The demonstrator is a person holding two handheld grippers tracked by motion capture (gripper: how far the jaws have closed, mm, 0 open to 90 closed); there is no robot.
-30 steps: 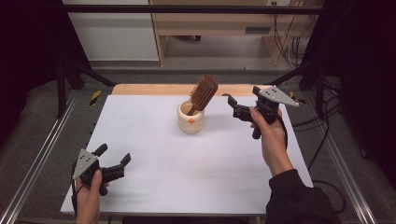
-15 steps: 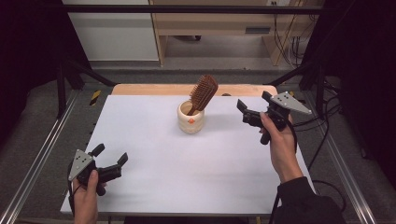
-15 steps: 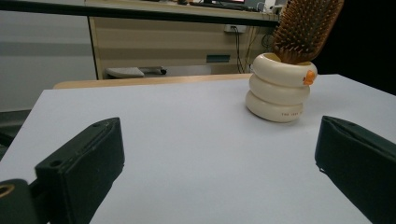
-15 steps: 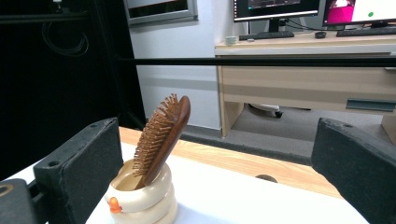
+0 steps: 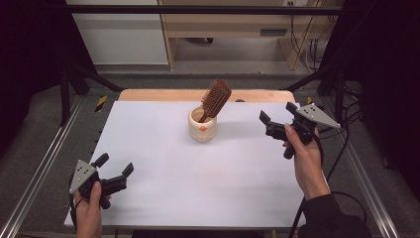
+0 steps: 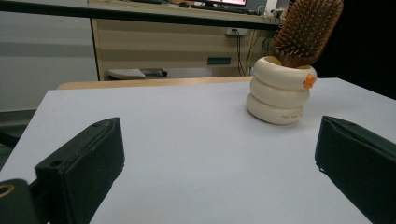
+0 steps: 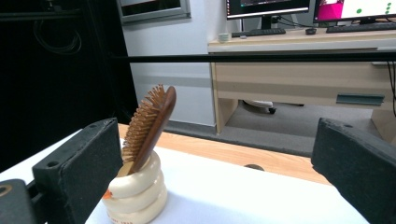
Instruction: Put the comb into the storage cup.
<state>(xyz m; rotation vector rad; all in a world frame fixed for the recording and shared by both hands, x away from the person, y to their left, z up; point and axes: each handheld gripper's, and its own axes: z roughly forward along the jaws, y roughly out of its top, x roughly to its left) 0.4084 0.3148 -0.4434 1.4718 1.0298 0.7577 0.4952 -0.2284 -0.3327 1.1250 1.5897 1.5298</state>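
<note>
Hairbrush (image 5: 216, 98) stands handle-down in a cream ringed cup (image 5: 203, 126), bristle head up and tilted toward 1 o'clock. Cup sits on the white worktop (image 5: 198, 188) at about 12 o'clock from centre, near the far edge, with a small orange mark on its front. Brush handle leans on the cup rim.

Right tool (image 5: 275, 124) is at 3 o'clock from the cup, held above the worktop near its right edge, jaws wide, nothing between them. It points left toward the cup, clear of it. In the right gripper view the hairbrush (image 7: 152, 123) and cup (image 7: 136, 191) show just inside the left jaw, farther off, bristles facing left.

Left tool (image 5: 116, 173) is at 7 o'clock from the cup, near the front-left corner of the worktop, well apart from the cup. Jaws wide, nothing held. In the left gripper view the cup (image 6: 279, 91) sits right of centre between the jaws, farther off, with the hairbrush (image 6: 308, 30) rising out of it.
</note>
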